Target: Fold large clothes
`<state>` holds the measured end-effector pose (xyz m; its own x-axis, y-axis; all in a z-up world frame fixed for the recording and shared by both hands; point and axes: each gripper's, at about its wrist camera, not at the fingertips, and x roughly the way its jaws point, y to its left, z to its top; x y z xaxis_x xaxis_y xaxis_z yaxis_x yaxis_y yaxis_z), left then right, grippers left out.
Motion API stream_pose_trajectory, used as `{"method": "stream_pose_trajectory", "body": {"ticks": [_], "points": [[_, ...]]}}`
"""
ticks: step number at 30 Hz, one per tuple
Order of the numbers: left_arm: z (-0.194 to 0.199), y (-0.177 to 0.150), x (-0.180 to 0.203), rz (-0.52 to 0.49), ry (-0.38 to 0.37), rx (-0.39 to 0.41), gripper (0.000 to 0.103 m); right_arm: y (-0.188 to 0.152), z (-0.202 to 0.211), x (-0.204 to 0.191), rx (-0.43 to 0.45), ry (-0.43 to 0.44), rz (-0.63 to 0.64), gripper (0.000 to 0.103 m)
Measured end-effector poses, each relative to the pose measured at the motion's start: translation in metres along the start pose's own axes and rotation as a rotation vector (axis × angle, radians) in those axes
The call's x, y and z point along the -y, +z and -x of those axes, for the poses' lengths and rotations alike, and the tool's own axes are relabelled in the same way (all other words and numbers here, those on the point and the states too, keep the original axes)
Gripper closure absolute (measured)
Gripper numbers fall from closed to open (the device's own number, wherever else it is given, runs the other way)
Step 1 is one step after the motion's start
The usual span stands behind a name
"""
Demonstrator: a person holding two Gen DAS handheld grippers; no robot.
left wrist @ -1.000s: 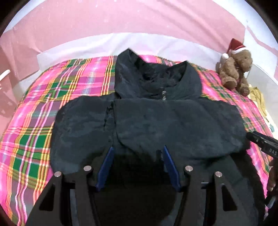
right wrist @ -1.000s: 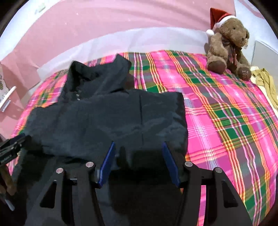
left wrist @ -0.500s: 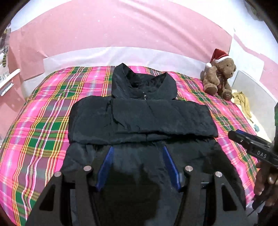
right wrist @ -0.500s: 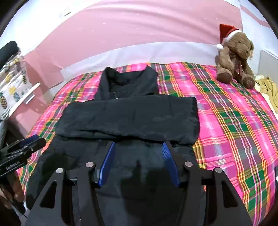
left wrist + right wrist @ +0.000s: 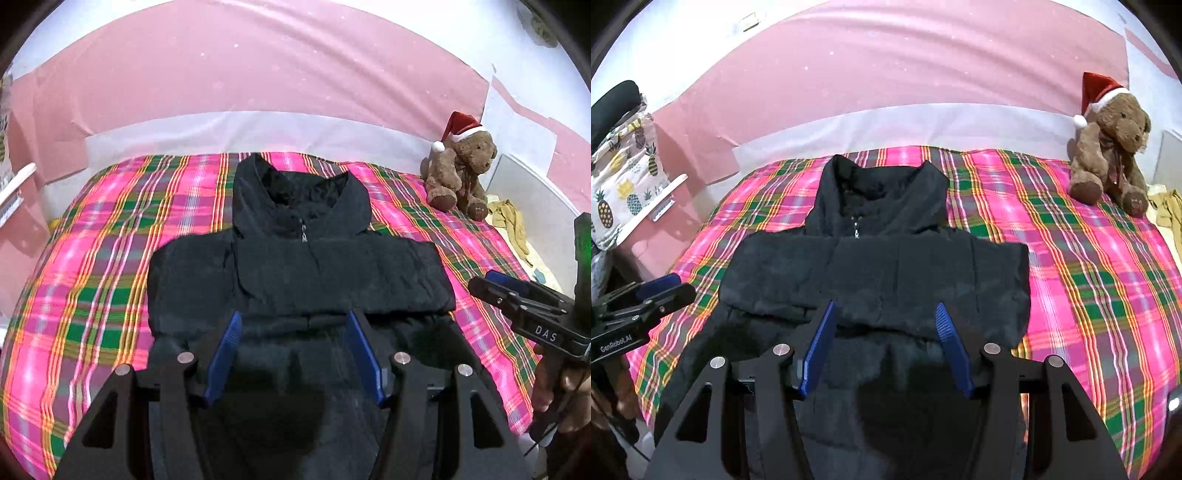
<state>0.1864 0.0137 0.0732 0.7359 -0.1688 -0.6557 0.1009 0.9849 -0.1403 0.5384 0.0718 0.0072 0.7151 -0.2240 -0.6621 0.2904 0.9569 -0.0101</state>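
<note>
A black jacket [image 5: 295, 273] lies flat on a bed covered by a pink plaid blanket [image 5: 99, 280], collar pointing away from both claws. Its two sleeves are folded across the chest, forming a band that runs side to side just ahead of the fingertips.

The left claw [image 5: 293, 354] hangs above the lower body of the jacket with its blue pads spread apart and nothing between them; no cloth is pinched. The right claw [image 5: 884, 345] stands the same way, pads apart and empty, over the same lower part of the jacket. In the left wrist view the right claw appears off to the right [image 5: 524, 306], carried by a hand [image 5: 561, 384]; in the right wrist view the left claw shows off to the left [image 5: 639, 306].

A teddy bear [image 5: 1108, 147] in a red Santa hat sits far ahead and to the right of the claws, at the blanket's corner. No container shows in either view.

Compared with a second ago, both claws have drawn back and up from the jacket: the whole garment and more blanket now fit in view, and the jaws stand as wide as before.
</note>
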Motion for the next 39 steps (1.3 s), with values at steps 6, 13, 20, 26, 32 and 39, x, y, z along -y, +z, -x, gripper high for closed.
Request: {"method": "stream_pose_trajectory", "body": {"ticks": [6, 13, 20, 26, 32, 39], "points": [[-0.02, 0.042, -0.005, -0.015, 0.004, 0.001, 0.042, 0.045, -0.023, 0.006, 0.004, -0.001, 0.011, 0.047], [-0.065, 0.098, -0.02, -0.012, 0.014, 0.004, 0.039, 0.096, -0.074, 0.026, -0.01, -0.031, 0.013, 0.047], [-0.147, 0.137, -0.047, 0.012, 0.065, -0.058, 0.034, 0.131, -0.143, 0.054, -0.064, -0.049, -0.016, 0.047], [-0.21, 0.158, -0.065, 0.055, 0.083, -0.097, 0.034, 0.152, -0.202, 0.069, -0.109, -0.072, -0.013, 0.047], [-0.262, 0.174, -0.069, 0.046, 0.118, -0.104, 0.034, 0.168, -0.25, 0.079, -0.125, -0.093, -0.01, 0.047], [-0.316, 0.182, -0.086, 0.091, 0.166, -0.131, 0.035, 0.178, -0.3, 0.091, -0.193, -0.112, -0.012, 0.049]]}}
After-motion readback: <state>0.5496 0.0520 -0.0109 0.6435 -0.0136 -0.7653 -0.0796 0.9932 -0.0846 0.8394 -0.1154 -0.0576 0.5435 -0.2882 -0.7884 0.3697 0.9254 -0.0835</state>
